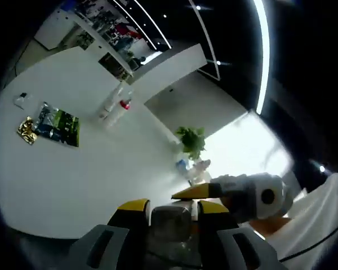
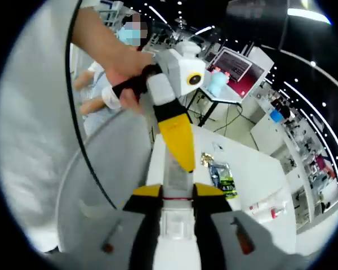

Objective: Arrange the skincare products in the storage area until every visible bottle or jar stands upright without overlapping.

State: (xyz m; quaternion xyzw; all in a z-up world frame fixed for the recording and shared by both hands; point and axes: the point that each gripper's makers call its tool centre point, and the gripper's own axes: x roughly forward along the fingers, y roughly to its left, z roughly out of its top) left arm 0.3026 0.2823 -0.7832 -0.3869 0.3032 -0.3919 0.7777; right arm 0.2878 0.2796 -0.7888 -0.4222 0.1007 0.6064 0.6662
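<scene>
1. A clear bottle (image 2: 176, 171) was held between the jaws of the right gripper (image 2: 177, 197), above the near edge of the white table (image 2: 253, 169); the left gripper (image 2: 177, 132) met the bottle from above, with one of its yellow jaws lying along it.
2. In the left gripper view, a clear object (image 1: 170, 220), likely the same bottle, was clamped between the jaws of the left gripper (image 1: 170, 209).
3. Two more bottles (image 1: 114, 107) were seen lying flat on the far part of the table (image 1: 101, 169).
4. No bottle was seen standing upright, so the task seemed far from done.
5. Counted: three bottles, two packets (image 1: 57, 126), one gold wrapper (image 1: 27, 130), one plant (image 1: 191, 140).
</scene>
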